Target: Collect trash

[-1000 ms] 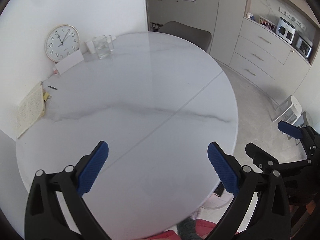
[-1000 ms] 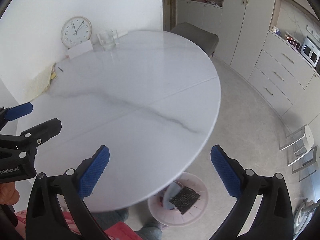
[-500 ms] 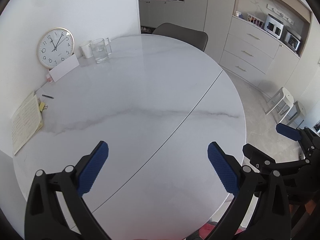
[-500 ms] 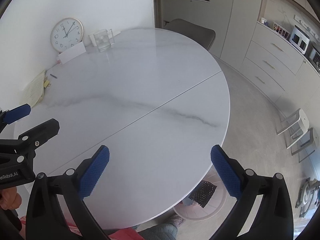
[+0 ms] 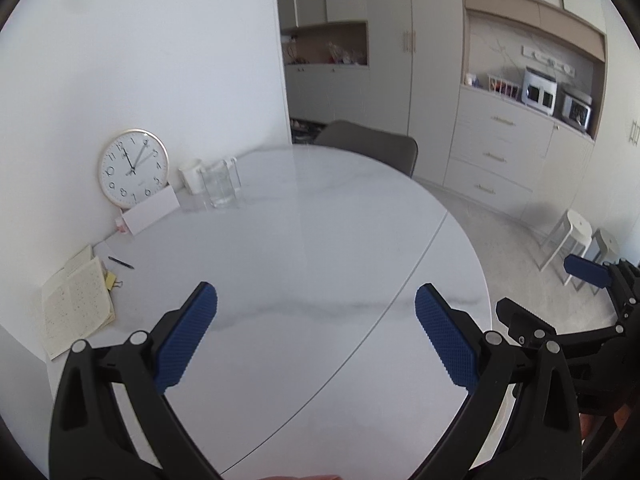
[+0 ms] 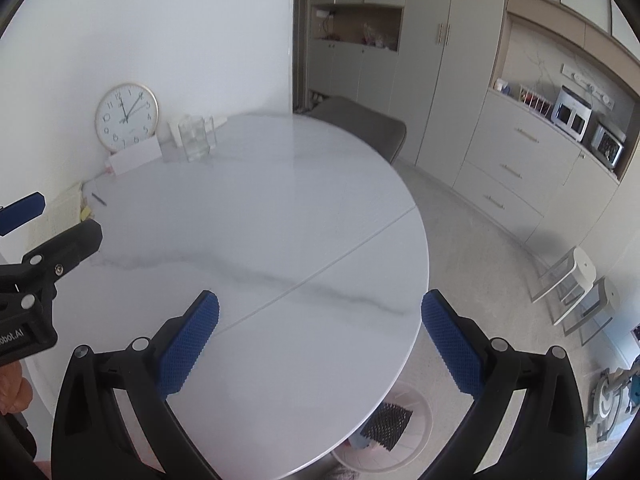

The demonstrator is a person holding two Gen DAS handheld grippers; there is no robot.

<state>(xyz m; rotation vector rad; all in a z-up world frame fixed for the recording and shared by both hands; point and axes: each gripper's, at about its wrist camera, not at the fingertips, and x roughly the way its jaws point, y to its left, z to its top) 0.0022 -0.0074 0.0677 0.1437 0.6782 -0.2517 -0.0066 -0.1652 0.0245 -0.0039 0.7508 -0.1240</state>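
— Both cameras have tilted upward over the last second: the wall clock (image 5: 133,167) and cabinets (image 6: 508,168) now sit lower in view, and more of the white wall shows. What are the tools doing?

— Above the round marble table (image 5: 312,240), the left gripper (image 5: 316,336) hangs with its blue pads spread wide and nothing between them. The right gripper (image 6: 320,344) is likewise spread apart and empty, over the table's near edge.

— And the trash?

— In the right wrist view, a pale round bin (image 6: 404,446) stands on the floor, partly hidden under the table's near rim. A dark mesh-like piece (image 6: 386,420) lies inside it; what else is in there cannot be made out.

— Anything on the tabletop?

— Only along the far wall side: a glass jug (image 5: 220,184) beside a white cup (image 5: 192,174), a white card (image 5: 152,210) leaning in front of the clock, a pen (image 5: 121,263), and an open notebook (image 5: 76,308) at the left edge. A grey chair (image 5: 372,146) stands behind the table, and two stools (image 5: 576,236) stand on the floor at right.
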